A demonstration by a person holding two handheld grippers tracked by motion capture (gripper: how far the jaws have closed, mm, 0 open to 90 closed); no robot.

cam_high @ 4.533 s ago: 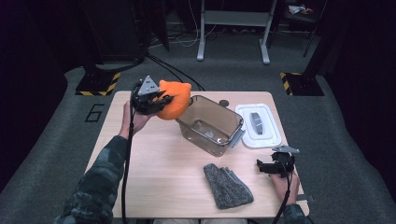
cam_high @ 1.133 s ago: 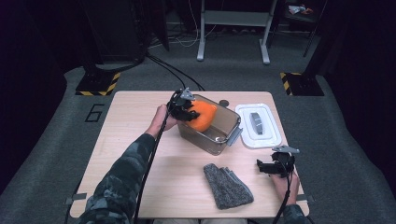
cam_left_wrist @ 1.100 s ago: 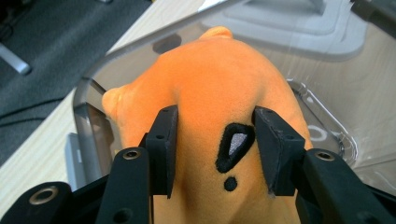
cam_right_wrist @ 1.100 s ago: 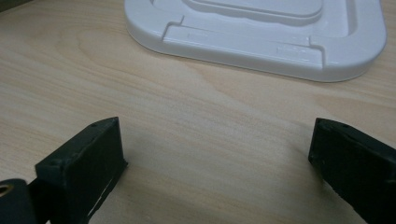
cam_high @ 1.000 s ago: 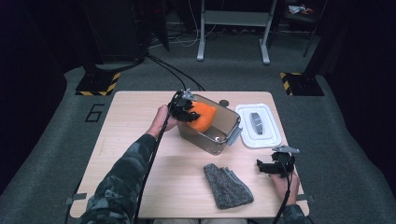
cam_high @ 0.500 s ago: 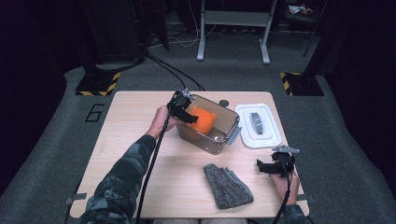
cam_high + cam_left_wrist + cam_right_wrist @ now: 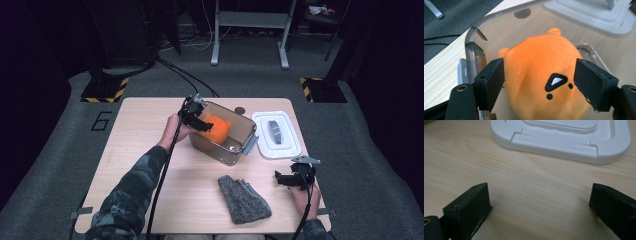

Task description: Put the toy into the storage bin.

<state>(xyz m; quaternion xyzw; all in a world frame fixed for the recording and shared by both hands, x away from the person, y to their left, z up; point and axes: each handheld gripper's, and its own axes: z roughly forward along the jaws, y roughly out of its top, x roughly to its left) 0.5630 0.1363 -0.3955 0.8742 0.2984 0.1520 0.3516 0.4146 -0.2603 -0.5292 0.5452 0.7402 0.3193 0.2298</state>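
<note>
the left gripper (image 7: pixel 196 116) hangs over the near-left rim of a clear plastic box (image 7: pixel 235 148) that stands at the middle of the wooden table (image 7: pixel 145 150), and an orange plush toy (image 7: pixel 216 128) sits inside that box, toward its 10 o'clock corner. in the left gripper view the toy (image 7: pixel 544 75) lies between the two black jaws of that gripper (image 7: pixel 540 82): the left pad lies right at the toy's side, the right pad stands a sliver clear of it, so the grip is released, and the jaws have just been opening with the toy between them. the toy's black-outlined triangle mark and two dots face the camera, and its two small ears point toward 12 o'clock. the curved clear wall of the box (image 7: pixel 471 42) rises just behind the left jaw. a white lid (image 7: pixel 276 135) lies flat on the table just at 3 o'clock of the box, apart from it. a grey knitted cloth (image 7: pixel 243 200) lies at 6 o'clock of the box, near the table's front edge. the right gripper (image 7: pixel 290 178) rests low at 3 o'clock of the cloth, in the person's right hand (image 7: pixel 302 192); in the right gripper view its jaws (image 7: pixel 541 212) stand wide apart over bare wood, holding nothing, with the lid (image 7: pixel 564 142) at 12 o'clock beyond them.
</note>
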